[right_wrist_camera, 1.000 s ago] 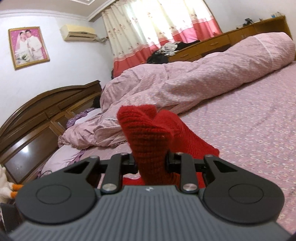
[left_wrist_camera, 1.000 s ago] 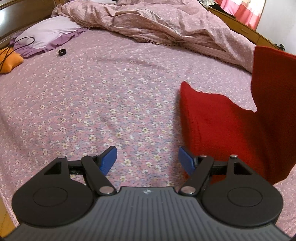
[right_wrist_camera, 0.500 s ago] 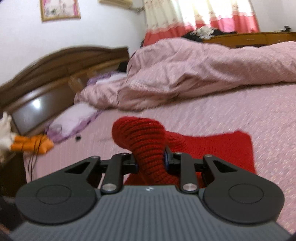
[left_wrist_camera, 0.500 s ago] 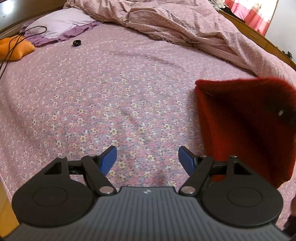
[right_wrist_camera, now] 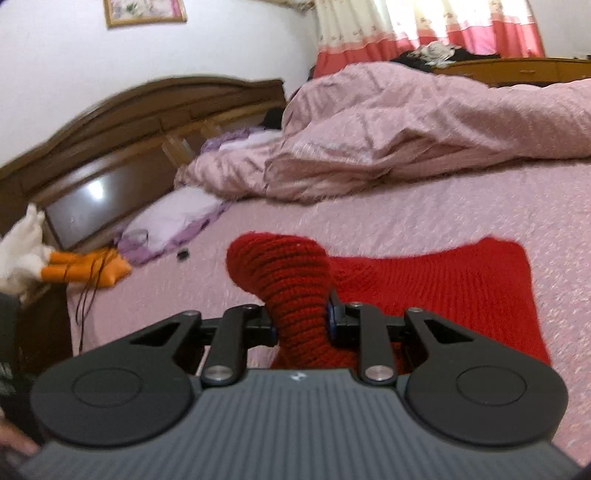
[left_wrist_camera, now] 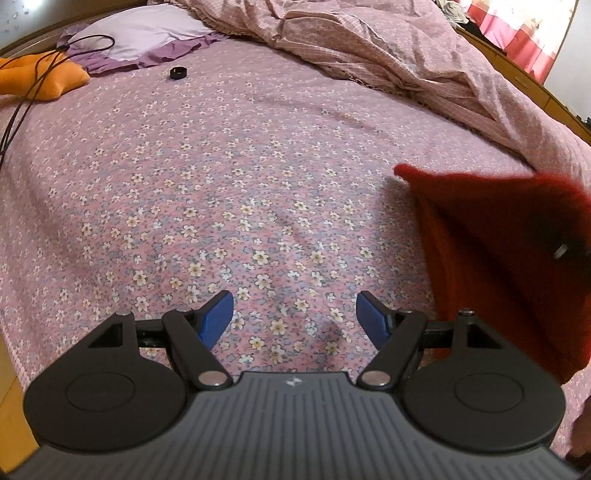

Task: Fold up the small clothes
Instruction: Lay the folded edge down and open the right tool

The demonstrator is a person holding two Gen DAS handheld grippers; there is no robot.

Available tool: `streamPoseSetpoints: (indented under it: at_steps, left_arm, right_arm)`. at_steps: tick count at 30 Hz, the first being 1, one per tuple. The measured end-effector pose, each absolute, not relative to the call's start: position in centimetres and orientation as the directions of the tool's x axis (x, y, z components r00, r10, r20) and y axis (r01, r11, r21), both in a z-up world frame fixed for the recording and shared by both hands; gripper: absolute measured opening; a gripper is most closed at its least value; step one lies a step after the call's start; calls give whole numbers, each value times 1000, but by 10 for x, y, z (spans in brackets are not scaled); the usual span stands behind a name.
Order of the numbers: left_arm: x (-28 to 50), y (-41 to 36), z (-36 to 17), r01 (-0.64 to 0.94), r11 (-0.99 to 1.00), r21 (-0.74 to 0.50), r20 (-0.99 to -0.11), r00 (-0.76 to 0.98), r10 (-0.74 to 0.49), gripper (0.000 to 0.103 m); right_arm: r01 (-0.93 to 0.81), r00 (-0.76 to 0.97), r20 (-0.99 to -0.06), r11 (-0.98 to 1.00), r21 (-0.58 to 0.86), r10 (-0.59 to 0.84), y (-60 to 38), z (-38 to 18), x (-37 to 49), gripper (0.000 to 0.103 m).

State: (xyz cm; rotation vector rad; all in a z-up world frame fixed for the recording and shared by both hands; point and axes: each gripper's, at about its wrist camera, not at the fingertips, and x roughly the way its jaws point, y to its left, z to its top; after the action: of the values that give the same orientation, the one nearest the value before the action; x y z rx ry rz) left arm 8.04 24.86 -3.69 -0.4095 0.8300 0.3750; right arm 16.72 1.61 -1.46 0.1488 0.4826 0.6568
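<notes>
A red knitted garment (right_wrist_camera: 436, 280) lies on the flowered pink bed sheet (left_wrist_camera: 221, 192). My right gripper (right_wrist_camera: 301, 326) is shut on a bunched edge of it and holds that part up, folded over the rest. In the left wrist view the red garment (left_wrist_camera: 498, 258) hangs at the right, and part of the right gripper shows dark behind it. My left gripper (left_wrist_camera: 294, 317) is open and empty, low over the bare sheet, left of the garment.
A rumpled pink quilt (left_wrist_camera: 388, 48) lies across the far side of the bed. A lilac pillow (left_wrist_camera: 136, 33), an orange plush toy (left_wrist_camera: 40, 74) with a black cord and a small black ring (left_wrist_camera: 178, 72) sit near the wooden headboard (right_wrist_camera: 122, 129).
My right gripper has carried the held edge down and over, so the garment went from hanging upright to lying folded on the sheet. My left gripper stayed open and shifted slightly.
</notes>
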Motion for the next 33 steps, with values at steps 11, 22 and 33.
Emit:
streamPoseSetpoints:
  at_steps: [11,22,33]
  left_arm:
    - [79,241,-26,-460,868,-187,-758,629,170,78]
    - [71,241,0,-450,868,-209,-724,668,172,78]
    - [92,209,40,-311,898,-311,-650,759,38,78]
  right_arm:
    - [-572,618,-423,748,335,663,20,-19,154,50]
    - [-603,535,-381,656,453,754,-15,4,137,58]
    - [-444,718,-320,761,472,618,-90,16,146,58]
